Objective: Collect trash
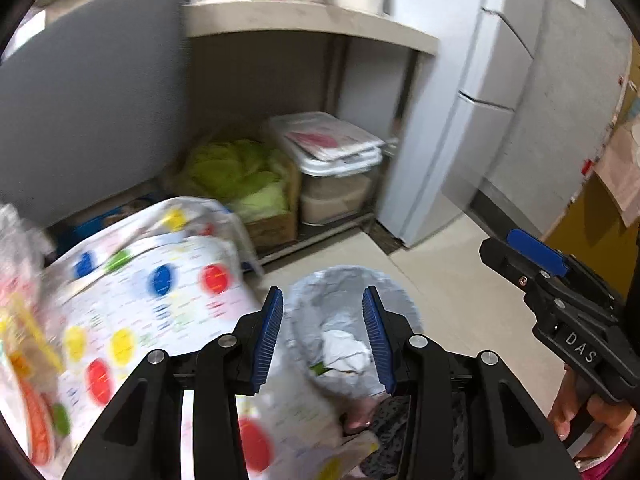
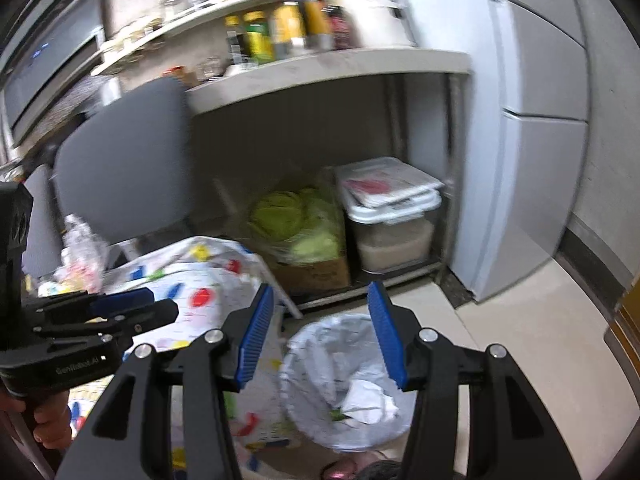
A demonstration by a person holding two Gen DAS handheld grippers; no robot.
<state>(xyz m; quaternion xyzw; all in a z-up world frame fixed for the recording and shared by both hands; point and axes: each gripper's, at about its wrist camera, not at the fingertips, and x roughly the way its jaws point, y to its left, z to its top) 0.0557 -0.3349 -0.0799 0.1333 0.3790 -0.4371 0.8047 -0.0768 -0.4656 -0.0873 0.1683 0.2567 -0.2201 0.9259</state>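
Floor (image 2: 520, 332): pale tiles, bare at 3 o'clock in the right wrist view, running to a dark strip at the foot of the wall.
Trash bin (image 2: 344, 380): stands on the floor at 6 o'clock, lined with a white bag; crumpled white paper (image 2: 368, 400) and a green scrap lie inside.
Desk (image 1: 160, 320): at 8 o'clock in the left wrist view, draped with a white cloth printed with red, blue, yellow and green dots; it stands just beside the trash bin.
Wrappers (image 1: 20, 280): blurred clear plastic on the desk at 9 o'clock.
Counter (image 2: 328, 68): pale slab at 12 o'clock carrying bottles (image 2: 280, 32) and a white appliance.
Under the counter: a cardboard box of green cabbage (image 2: 300, 224) beside a clear lidded tub (image 2: 392, 220).
Fridge (image 2: 532, 120): pale grey, at 2 o'clock, beside the counter.
Chair back (image 2: 124, 160): grey, at 10 o'clock.
Left claw (image 1: 322, 338): fingers spread, nothing between the blue pads, above the trash bin.
Right claw (image 2: 320, 340): fingers spread, empty, above the trash bin.
Sharpness: both views motion-blurred.
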